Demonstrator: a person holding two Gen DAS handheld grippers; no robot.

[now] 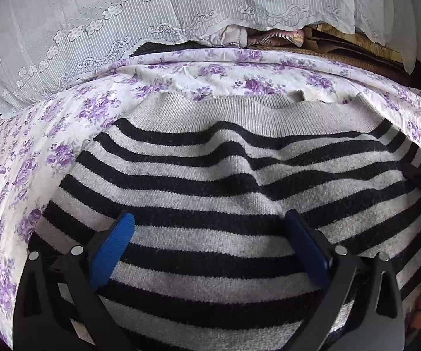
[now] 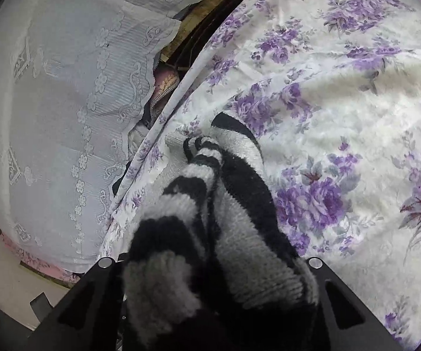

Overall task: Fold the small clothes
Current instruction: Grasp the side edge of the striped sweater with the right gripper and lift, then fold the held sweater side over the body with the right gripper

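While the striped sweater (image 1: 210, 175) lies spread across the flowered bedsheet (image 1: 20, 175), its grey ribbed band toward the far side, the left gripper (image 1: 210, 242) hangs over the near middle of it with its blue fingers (image 1: 111, 251) spread wide. Nothing sits between them but flat knit; whether the tips touch the cloth is hard to tell from this angle.

Right gripper (image 2: 210, 292): a bunched fold of the same sweater (image 2: 225, 219) fills the gap between its arms. Its fingertips are buried under the knit, so the pinch itself is hidden, but the cloth rises bunched into the jaws and reads as gripped. This looks like a sleeve or side edge, at the right end of the garment. A white lace cover (image 1: 93, 29) hangs beyond the far edge of the bed.

Step in hand, as I judge it: first fold, right side just taken up, nothing yet folded over.

Next move likely calls for carrying the held edge leftward across the body of the sweater, keeping it low so the knit does not drag the whole garment. Left gripper could press down to anchor the middle.
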